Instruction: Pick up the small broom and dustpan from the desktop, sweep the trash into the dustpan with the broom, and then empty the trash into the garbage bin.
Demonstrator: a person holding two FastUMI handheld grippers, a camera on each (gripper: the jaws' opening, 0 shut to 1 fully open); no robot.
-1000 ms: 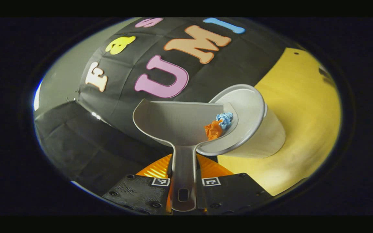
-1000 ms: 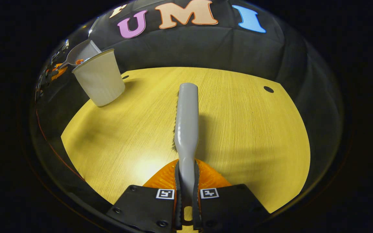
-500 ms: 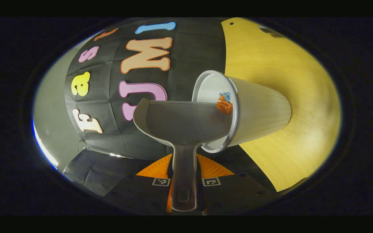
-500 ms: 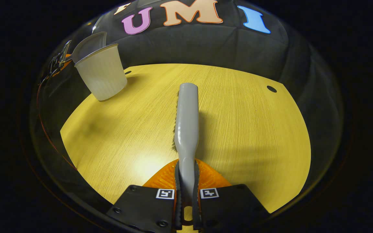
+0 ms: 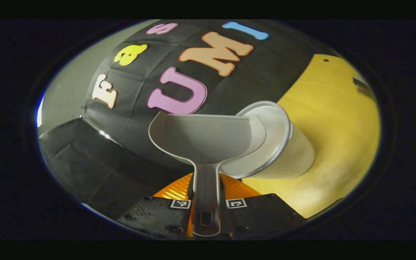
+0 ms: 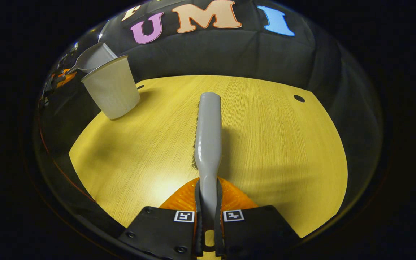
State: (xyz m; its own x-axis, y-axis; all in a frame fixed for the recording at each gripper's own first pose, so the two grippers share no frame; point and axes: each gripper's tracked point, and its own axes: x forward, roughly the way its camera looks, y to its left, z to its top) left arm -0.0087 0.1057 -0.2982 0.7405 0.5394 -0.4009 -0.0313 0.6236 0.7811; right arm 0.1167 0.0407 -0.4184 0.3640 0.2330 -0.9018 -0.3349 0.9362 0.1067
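Note:
My left gripper [image 5: 206, 189] is shut on the handle of the grey dustpan [image 5: 204, 139], which hangs in the air with its right lip over the mouth of the white garbage bin [image 5: 284, 151]. The pan's inside is bare; no trash shows in it. In the right gripper view the right gripper [image 6: 208, 196] is shut on the handle of the grey small broom [image 6: 208, 133], held level above the yellow desktop [image 6: 265, 144]. The bin [image 6: 112, 90] stands at the desk's far left there, with the dustpan [image 6: 90, 59] just above its rim.
The bin stands close to the desk's back left corner, beside the black cloth wall [image 6: 229, 54]. A small dark hole [image 6: 299, 98] marks the desktop at the far right. The wooden surface stretches wide under the broom.
The orange and blue paper scraps slid off the dustpan into the bin as the pan tilted; the pan has now rolled back towards level. The broom has stayed still.

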